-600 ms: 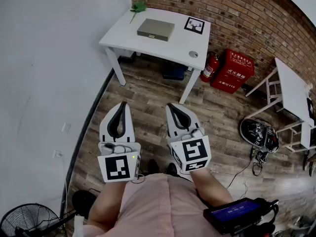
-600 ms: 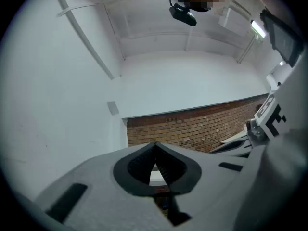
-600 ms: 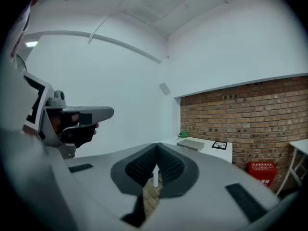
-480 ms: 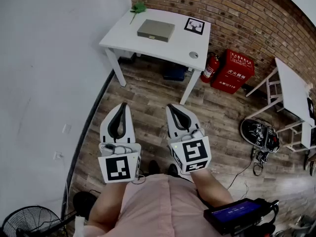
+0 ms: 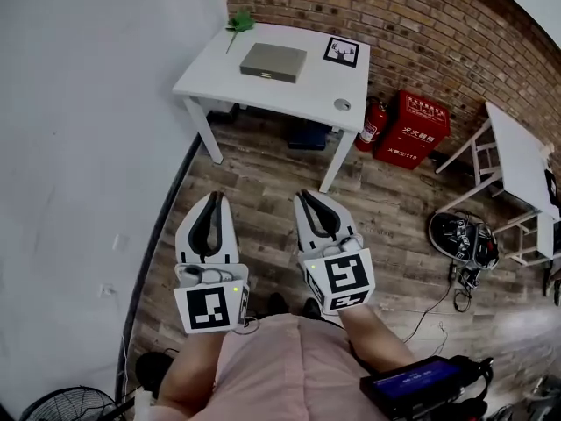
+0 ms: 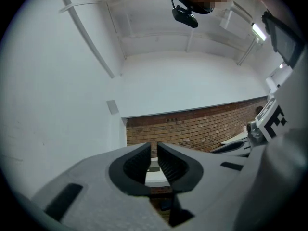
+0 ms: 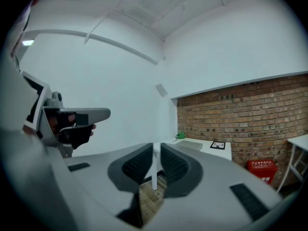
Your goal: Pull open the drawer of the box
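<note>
Extinguisher [image 5: 372, 122], red cabinet [image 5: 421, 128] beside table [image 5: 263, 91] bearing box [image 5: 273, 62]

Open wood floor [image 5: 263, 172] at centre reaches the white table [image 5: 219, 70]; bare tabletop surrounds the box [image 5: 273, 62] at upper centre.

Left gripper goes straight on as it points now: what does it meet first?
Free nearby. The left gripper, jaws shut, aims at the white table; its front edge or the box on it likely comes first, depth unclear.
</note>
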`<state>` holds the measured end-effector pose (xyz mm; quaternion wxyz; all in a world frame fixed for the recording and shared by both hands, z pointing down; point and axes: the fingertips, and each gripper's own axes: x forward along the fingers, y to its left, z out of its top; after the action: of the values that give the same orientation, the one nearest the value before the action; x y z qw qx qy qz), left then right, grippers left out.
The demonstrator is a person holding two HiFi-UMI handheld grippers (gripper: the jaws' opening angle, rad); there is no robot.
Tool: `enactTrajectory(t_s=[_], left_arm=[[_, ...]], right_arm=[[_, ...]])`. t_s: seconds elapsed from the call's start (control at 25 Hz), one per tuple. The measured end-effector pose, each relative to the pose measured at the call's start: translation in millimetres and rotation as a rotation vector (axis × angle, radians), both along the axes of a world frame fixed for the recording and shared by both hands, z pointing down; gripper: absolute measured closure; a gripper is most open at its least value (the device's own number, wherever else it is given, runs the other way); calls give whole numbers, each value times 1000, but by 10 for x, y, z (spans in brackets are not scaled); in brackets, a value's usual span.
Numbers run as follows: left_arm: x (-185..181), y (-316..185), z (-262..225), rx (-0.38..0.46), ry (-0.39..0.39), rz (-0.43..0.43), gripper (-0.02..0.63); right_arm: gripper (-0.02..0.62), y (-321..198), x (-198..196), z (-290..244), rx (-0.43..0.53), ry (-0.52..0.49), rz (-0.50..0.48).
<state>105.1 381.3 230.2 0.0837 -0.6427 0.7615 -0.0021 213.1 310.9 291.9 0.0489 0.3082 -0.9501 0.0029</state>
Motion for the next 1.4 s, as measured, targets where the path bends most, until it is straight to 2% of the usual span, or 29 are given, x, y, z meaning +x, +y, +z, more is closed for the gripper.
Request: enactTrajectory(t_s=[0.04,0.08,0.12,0.4,0.84,1.12,1.4], left_arm=[[-22,5,6,2,5,2,532],[-52,12,7,7,3,1,490],[-86,18,4,14,-3,-1,486],[-264,37,82,13,-29,15,476],[-370,-292,276,-34,-24,53,479],[-538,-696,383,-57,-29,49,479],[-749,-1285,449,-91,-29,33,480]], right_arm=[[505,2,-19,4,-7,-6,-5],[480,4,-37,4,-10,-9,-5],[480,1,-52,2,-8,-9,0],[471,3,-132,21,27,3,44],[476,-285,-222,194,-7,37,84],[482,-677,-420,372,-37,49,75],[485,-1315,-643,423,-67,49,66]])
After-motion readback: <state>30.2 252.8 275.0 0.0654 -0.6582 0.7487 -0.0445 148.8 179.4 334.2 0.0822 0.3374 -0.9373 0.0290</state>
